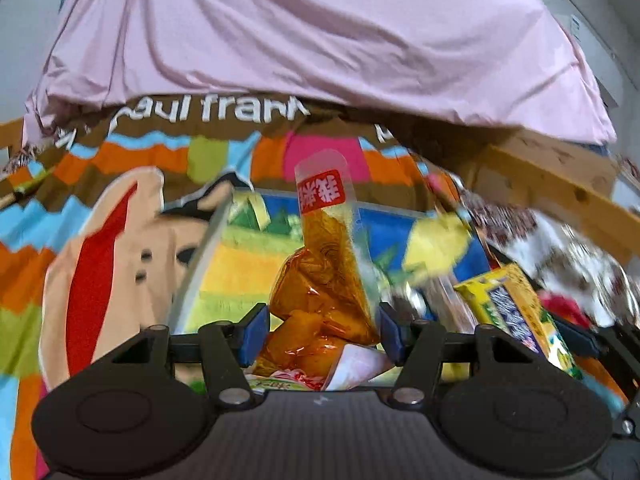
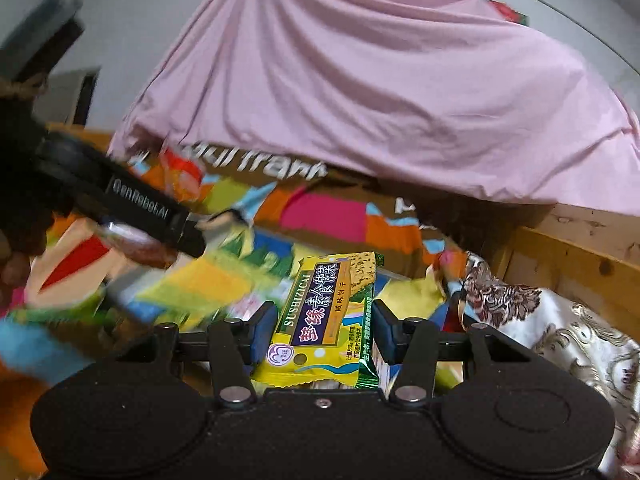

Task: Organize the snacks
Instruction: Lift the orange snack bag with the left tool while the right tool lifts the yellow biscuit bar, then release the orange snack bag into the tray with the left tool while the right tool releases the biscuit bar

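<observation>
From where I stand, both claws are loaded at once. The left claw [image 1: 320, 330] is closed on a clear plastic pouch of orange-brown snack pieces with a red label [image 1: 320, 272]; its blue pads [image 1: 256, 330] press the fat lower part of the pouch, whose long axis runs straight away from the claw, so the sealed, labelled end sticks up and forward. The right claw [image 2: 325, 330] grips a flat yellow-and-green biscuit packet with a purple band of print [image 2: 326, 316], taken by its long edges, and again the length points forward out of the jaws. Both snacks hang clear above a bright patchwork cartoon bedsheet [image 1: 120, 216], with a crumpled pink quilt [image 1: 304, 36] heaped behind it and a wooden bed frame [image 2: 568, 260] to the right. In the left claw's view the yellow packet sits just to the right of the pouch, so the two hands are close side by side, left one slightly ahead. I cannot make out any box or tray meant for the snacks; colourful wrappers lie blurred beneath. My guess is that whichever spot is chosen, each packet has to go down far end first, and the hands need to part so the packets do not knock together.
</observation>
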Action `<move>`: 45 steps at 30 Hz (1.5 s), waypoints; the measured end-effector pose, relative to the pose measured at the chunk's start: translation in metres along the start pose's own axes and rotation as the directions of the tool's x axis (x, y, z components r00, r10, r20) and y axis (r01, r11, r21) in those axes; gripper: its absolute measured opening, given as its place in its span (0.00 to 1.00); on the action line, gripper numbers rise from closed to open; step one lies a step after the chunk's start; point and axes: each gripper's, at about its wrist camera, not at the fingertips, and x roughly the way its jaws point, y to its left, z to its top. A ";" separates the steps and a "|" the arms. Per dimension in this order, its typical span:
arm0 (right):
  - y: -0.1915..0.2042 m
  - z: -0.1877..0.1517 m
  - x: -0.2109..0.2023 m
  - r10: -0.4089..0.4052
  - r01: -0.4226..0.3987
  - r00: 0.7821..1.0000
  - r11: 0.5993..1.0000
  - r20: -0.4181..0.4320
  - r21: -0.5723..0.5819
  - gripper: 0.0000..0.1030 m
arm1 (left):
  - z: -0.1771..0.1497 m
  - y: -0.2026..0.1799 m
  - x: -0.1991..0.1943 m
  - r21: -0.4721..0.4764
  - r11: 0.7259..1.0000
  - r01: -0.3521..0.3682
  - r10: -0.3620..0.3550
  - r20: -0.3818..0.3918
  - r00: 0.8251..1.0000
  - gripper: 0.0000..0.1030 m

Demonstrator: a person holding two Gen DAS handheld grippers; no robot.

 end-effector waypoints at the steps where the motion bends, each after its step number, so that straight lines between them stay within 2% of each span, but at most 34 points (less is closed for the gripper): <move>1: -0.003 0.004 0.009 0.012 -0.012 1.000 1.000 0.004 0.005 0.51 | 0.005 0.000 0.006 -0.004 1.000 -0.008 0.008 0.004 1.000 0.60; 4: -0.008 0.012 0.027 0.012 -0.012 0.999 1.000 0.035 0.004 0.51 | 0.020 0.001 0.031 -0.016 0.999 -0.040 0.040 0.005 0.999 0.60; 6: -0.013 0.012 0.042 0.030 -0.030 0.999 1.000 0.024 -0.002 0.51 | 0.025 0.004 0.048 -0.024 0.997 -0.069 0.069 -0.012 0.998 0.60; 11: -0.025 -0.001 0.071 0.053 -0.052 0.998 0.998 -0.038 0.020 0.51 | 0.026 0.012 0.094 -0.003 0.992 -0.129 0.128 -0.136 0.982 0.60; 15: -0.026 -0.012 0.086 0.083 -0.079 0.994 0.996 -0.077 0.053 0.51 | 0.020 0.025 0.114 -0.054 0.993 -0.109 0.095 -0.217 0.972 0.60; 21: -0.014 -0.017 0.097 0.124 -0.122 0.985 0.992 -0.118 0.024 0.51 | 0.011 0.045 0.124 -0.175 0.978 -0.116 0.070 -0.250 0.966 0.60; 33: -0.012 -0.024 0.109 0.124 -0.121 0.974 0.992 -0.188 0.025 0.53 | -0.001 0.047 0.130 -0.160 0.978 -0.131 0.083 -0.279 0.957 0.61; 35: -0.012 -0.022 0.106 0.119 -0.117 0.977 0.993 -0.177 0.021 0.54 | 0.000 0.046 0.131 -0.154 0.980 -0.124 0.077 -0.278 0.958 0.61; 36: -0.013 -0.020 0.105 0.118 -0.116 0.978 0.993 -0.170 0.022 0.58 | 0.000 0.046 0.131 -0.155 0.981 -0.120 0.073 -0.279 0.958 0.61; 40: -0.017 -0.008 0.091 0.097 -0.095 0.986 0.995 -0.133 0.022 0.71 | 0.002 0.045 0.124 -0.168 0.978 -0.125 0.078 -0.264 0.961 0.79; 45: -0.028 0.017 0.059 0.049 -0.046 0.997 0.997 -0.052 0.055 0.85 | 0.005 0.040 0.098 -0.192 0.977 -0.092 0.050 -0.210 0.976 0.86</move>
